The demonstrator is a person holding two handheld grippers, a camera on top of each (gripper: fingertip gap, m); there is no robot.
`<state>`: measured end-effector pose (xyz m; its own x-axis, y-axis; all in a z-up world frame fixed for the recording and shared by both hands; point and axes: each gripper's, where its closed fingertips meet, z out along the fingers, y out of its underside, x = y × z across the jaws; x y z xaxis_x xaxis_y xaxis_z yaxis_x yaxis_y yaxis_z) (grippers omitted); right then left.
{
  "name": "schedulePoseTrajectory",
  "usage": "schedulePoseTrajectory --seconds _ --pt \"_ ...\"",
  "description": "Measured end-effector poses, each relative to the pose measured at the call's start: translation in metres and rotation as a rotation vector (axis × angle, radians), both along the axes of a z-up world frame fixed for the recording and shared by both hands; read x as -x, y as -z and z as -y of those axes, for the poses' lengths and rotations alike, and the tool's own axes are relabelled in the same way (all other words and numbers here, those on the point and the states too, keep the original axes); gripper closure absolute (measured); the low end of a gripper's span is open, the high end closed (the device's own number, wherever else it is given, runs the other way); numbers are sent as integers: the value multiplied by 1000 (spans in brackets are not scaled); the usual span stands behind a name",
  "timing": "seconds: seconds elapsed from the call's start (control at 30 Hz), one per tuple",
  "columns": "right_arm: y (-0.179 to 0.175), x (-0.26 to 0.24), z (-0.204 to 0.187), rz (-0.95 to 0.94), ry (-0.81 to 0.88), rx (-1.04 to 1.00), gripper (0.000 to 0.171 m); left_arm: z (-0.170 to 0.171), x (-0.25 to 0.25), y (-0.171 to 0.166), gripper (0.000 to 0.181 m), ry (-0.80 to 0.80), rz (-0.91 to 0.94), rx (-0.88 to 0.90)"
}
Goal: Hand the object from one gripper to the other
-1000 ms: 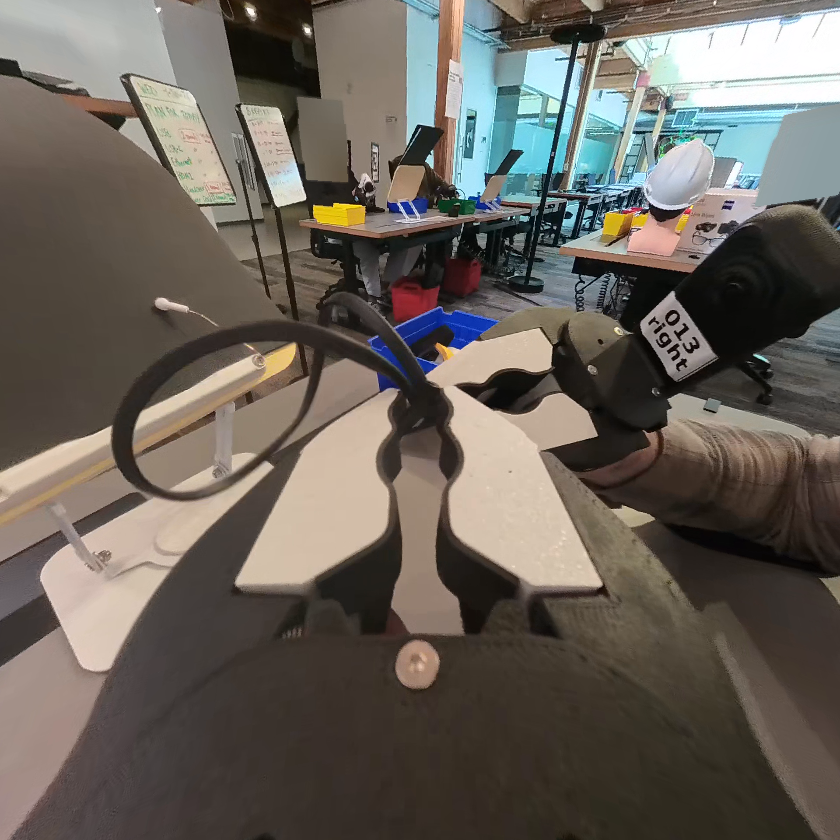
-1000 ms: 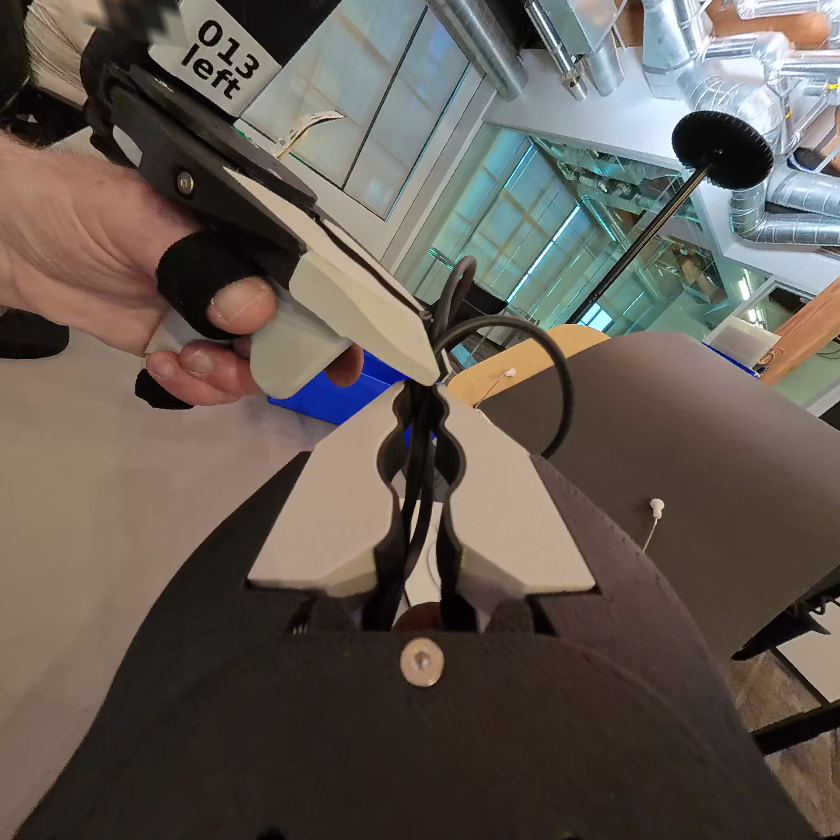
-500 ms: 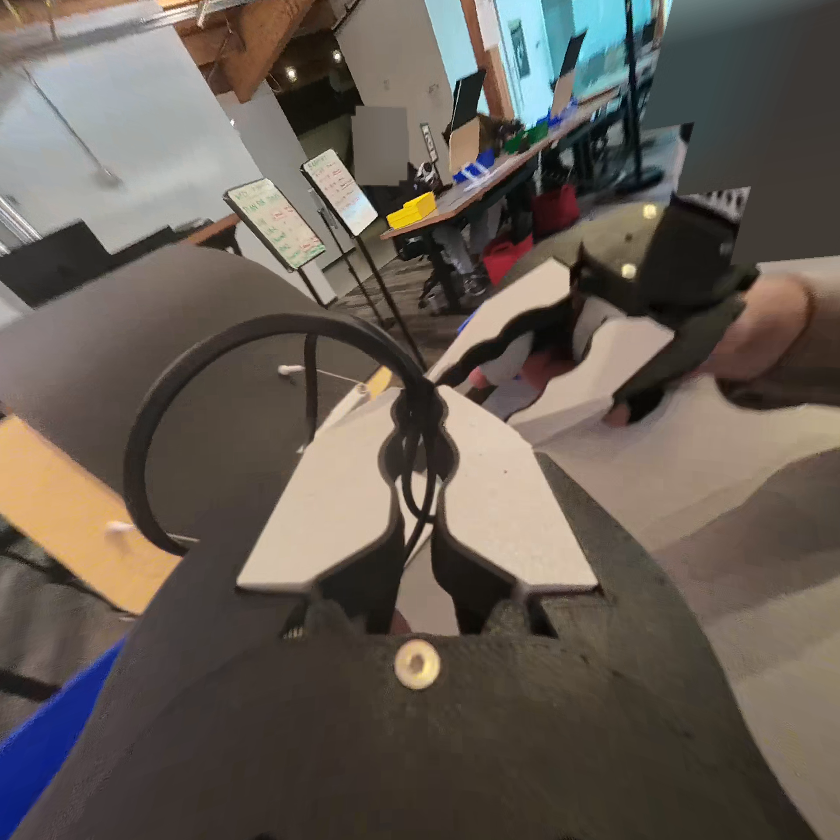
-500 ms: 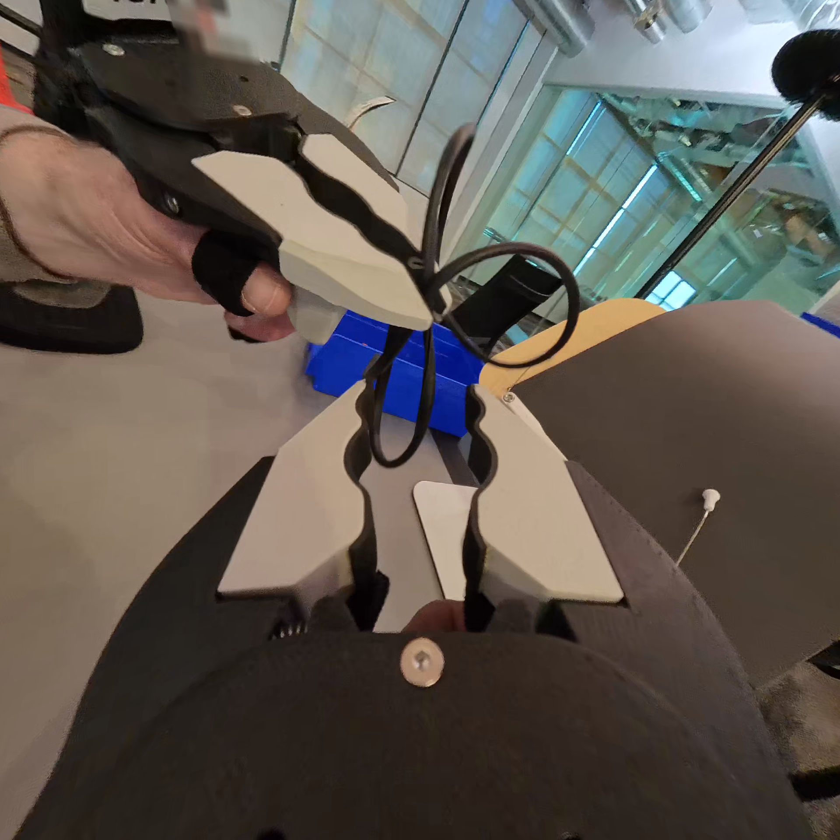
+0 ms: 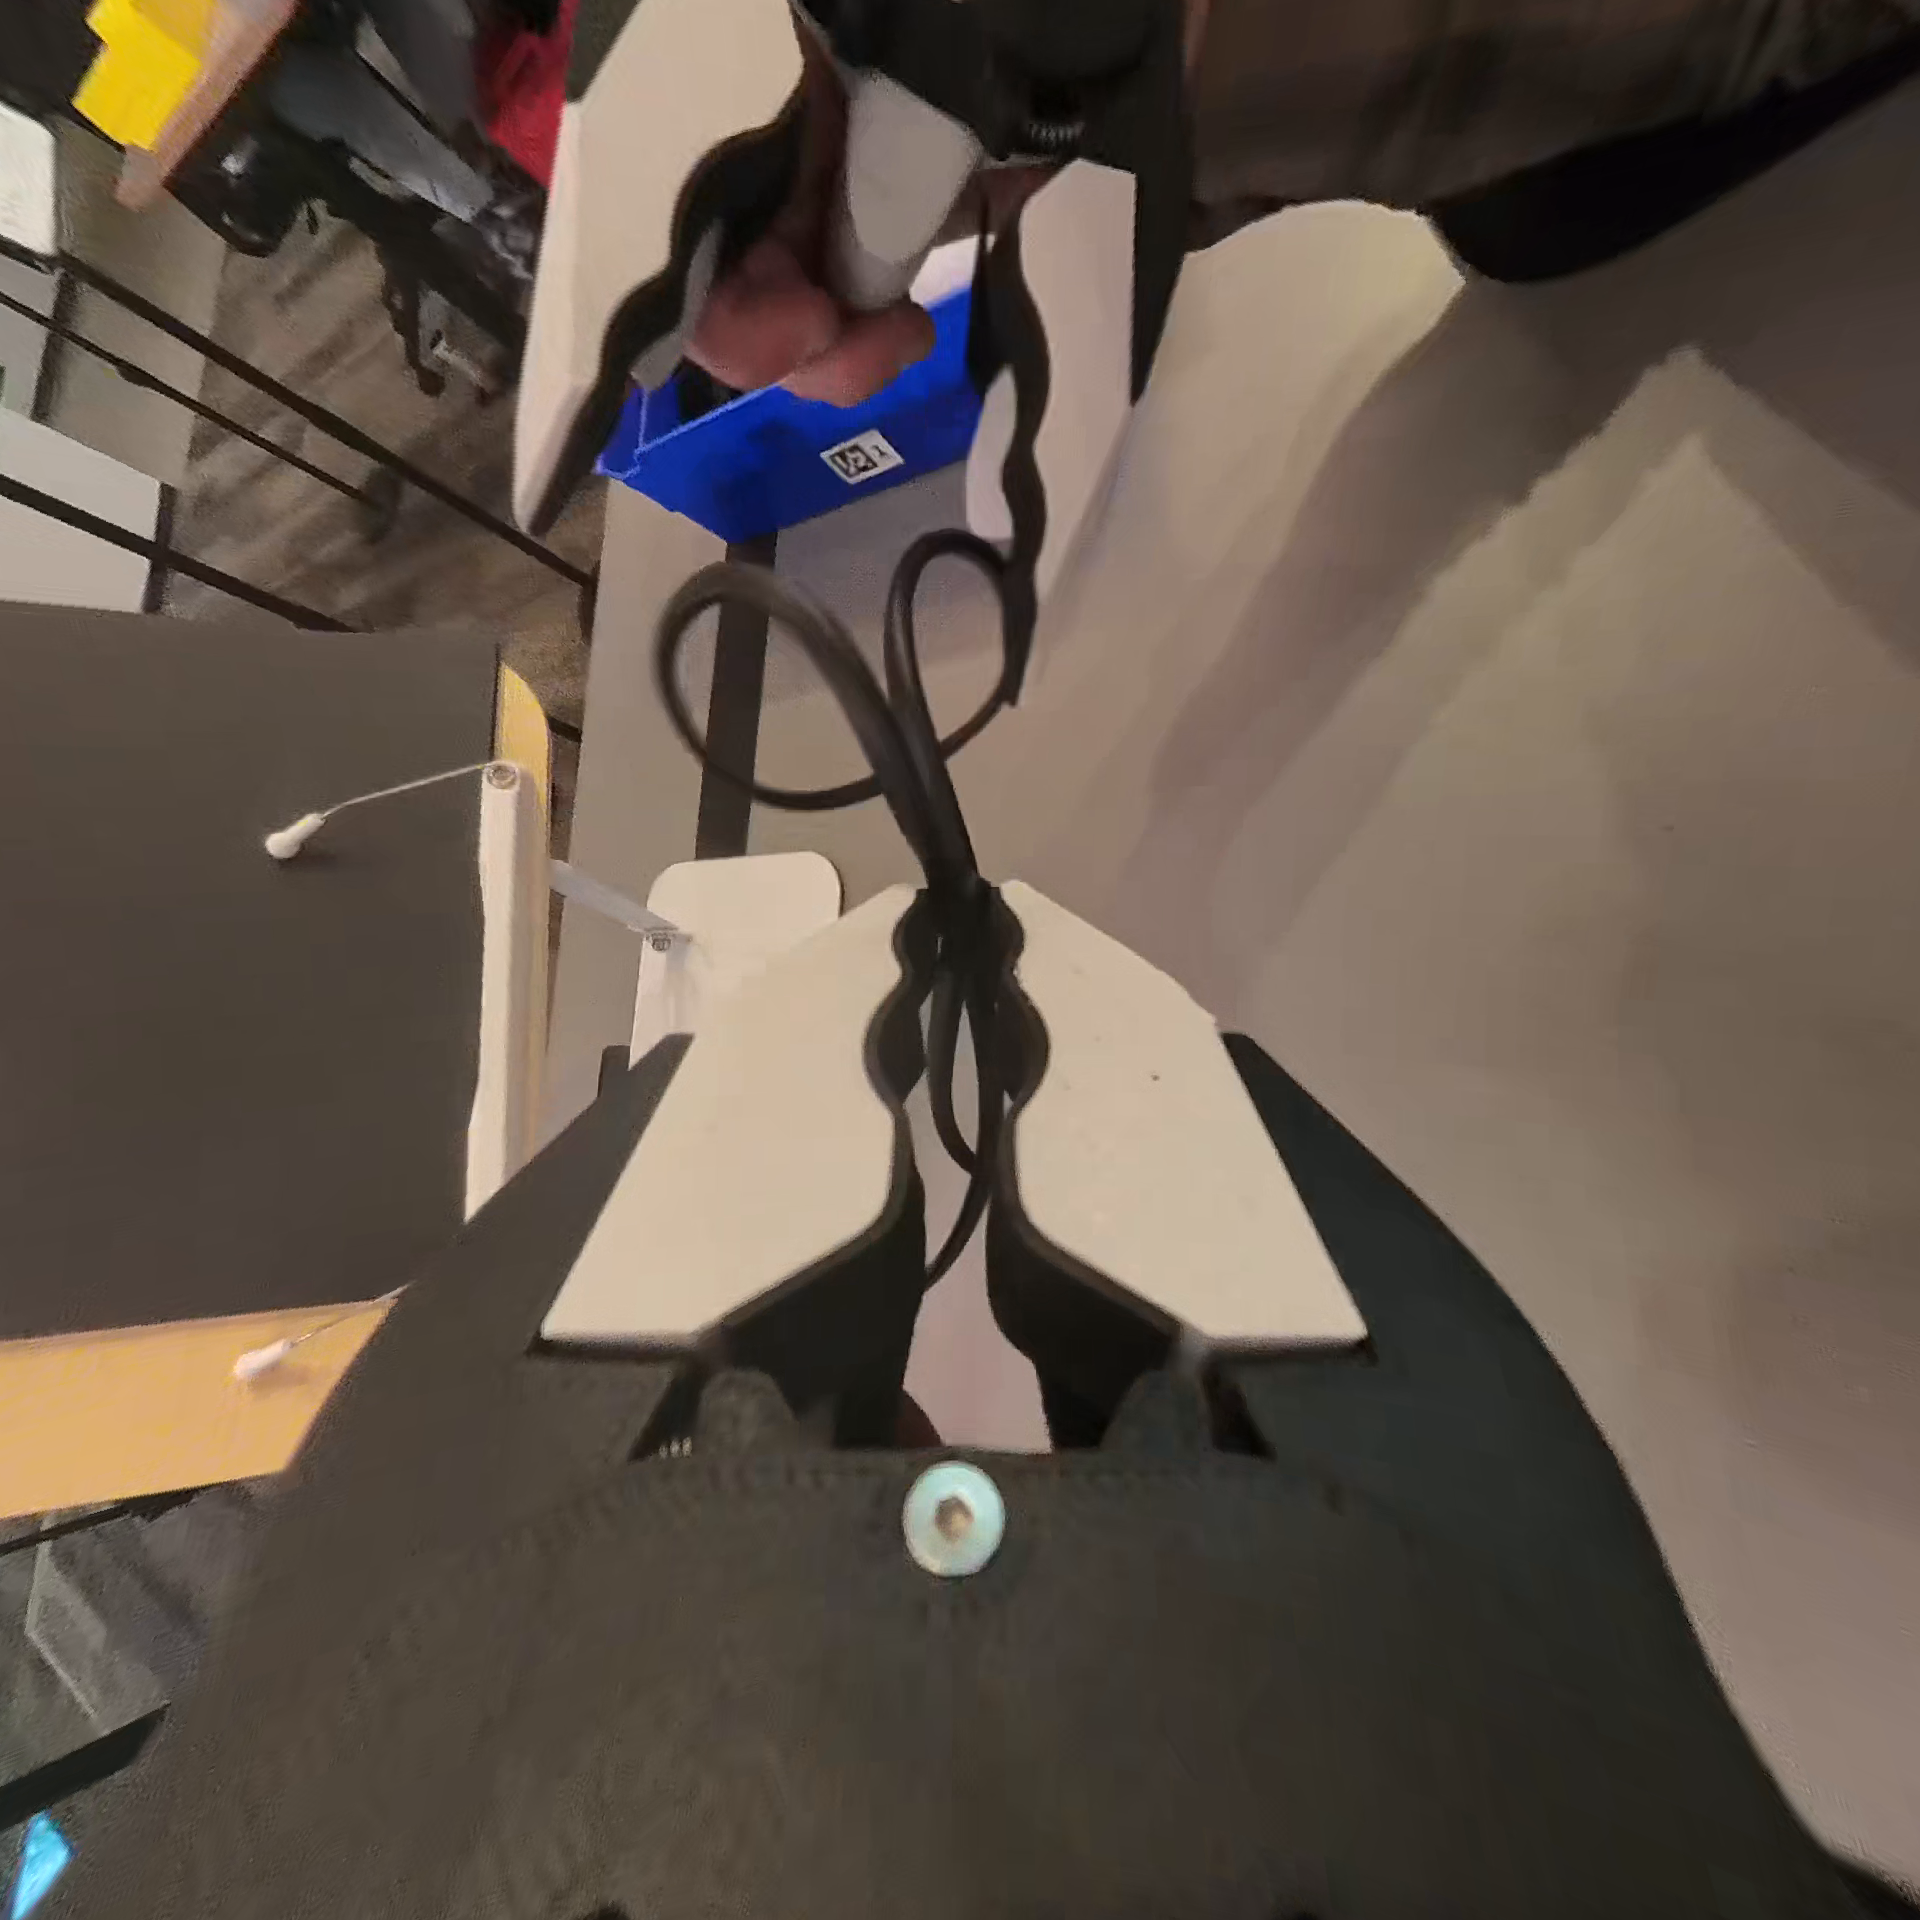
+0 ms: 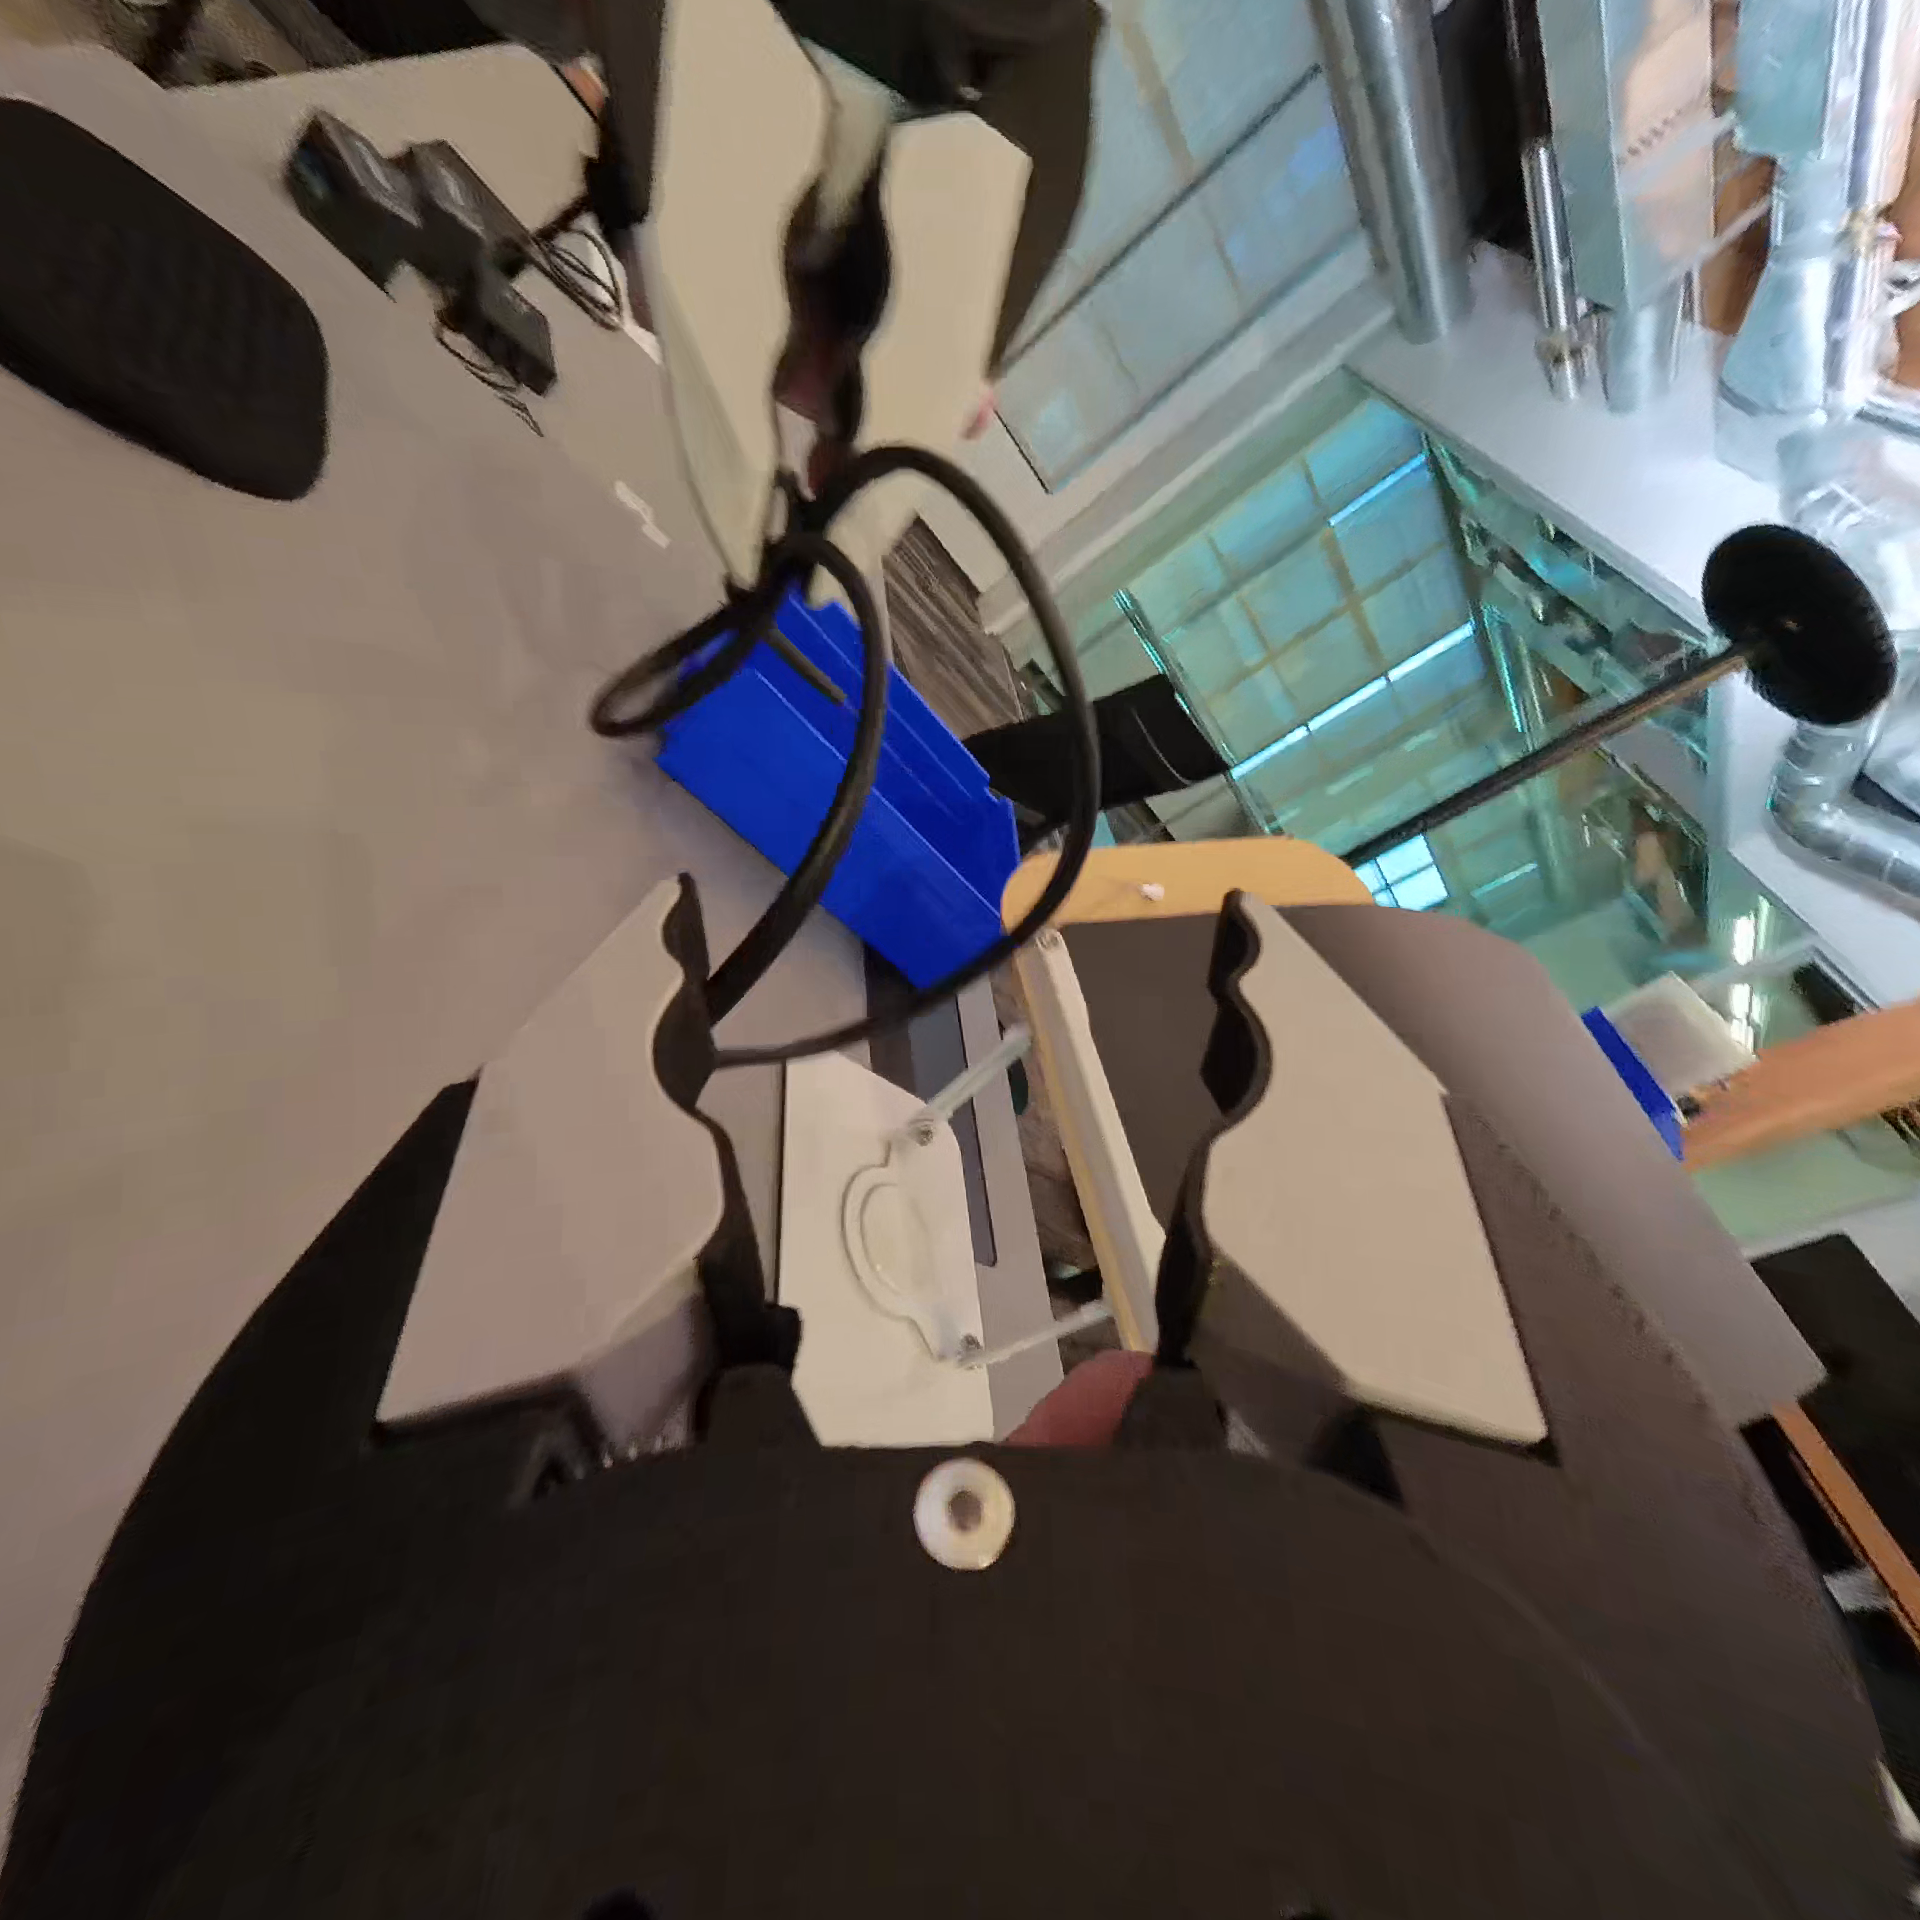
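black looped cord (image 5: 831,717): pinched in closed left claw (image 5: 956,914); right claw (image 6: 956,925) spread wide, apparently released for handover.

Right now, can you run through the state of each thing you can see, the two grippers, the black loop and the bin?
left gripper: fingers shut on the black rubber loop.
right gripper: fingers wide open, gripping nothing.
black rubber loop: off the table, bunched and pinched between the left fingers, its loops sticking out free.
blue bin: resting on the table, open-topped; contents cannot be told.
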<state>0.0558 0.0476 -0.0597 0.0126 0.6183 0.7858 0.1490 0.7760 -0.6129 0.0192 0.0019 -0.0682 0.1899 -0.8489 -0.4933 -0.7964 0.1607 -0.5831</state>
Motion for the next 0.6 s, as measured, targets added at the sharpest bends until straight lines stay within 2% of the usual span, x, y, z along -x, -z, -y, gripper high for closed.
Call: schedulePoseTrajectory --seconds 0.13,0.23,0.3,0.5,0.6 --pt "5 13 15 -3 -10 -41 76 9 0 1 173 50 -121 25" --pt "5 17 24 -16 -44 -30 99 13 0 5 173 77 -201 30" --pt "4 15 26 -21 -57 -27 126 13 2 6 173 85 -238 22" --pt "6 11 26 6 -60 -52 165 8 7 5 173 91 -308 -13" --pt "12 13 23 42 -48 -35 170 3 9 3 173 80 -323 -48"
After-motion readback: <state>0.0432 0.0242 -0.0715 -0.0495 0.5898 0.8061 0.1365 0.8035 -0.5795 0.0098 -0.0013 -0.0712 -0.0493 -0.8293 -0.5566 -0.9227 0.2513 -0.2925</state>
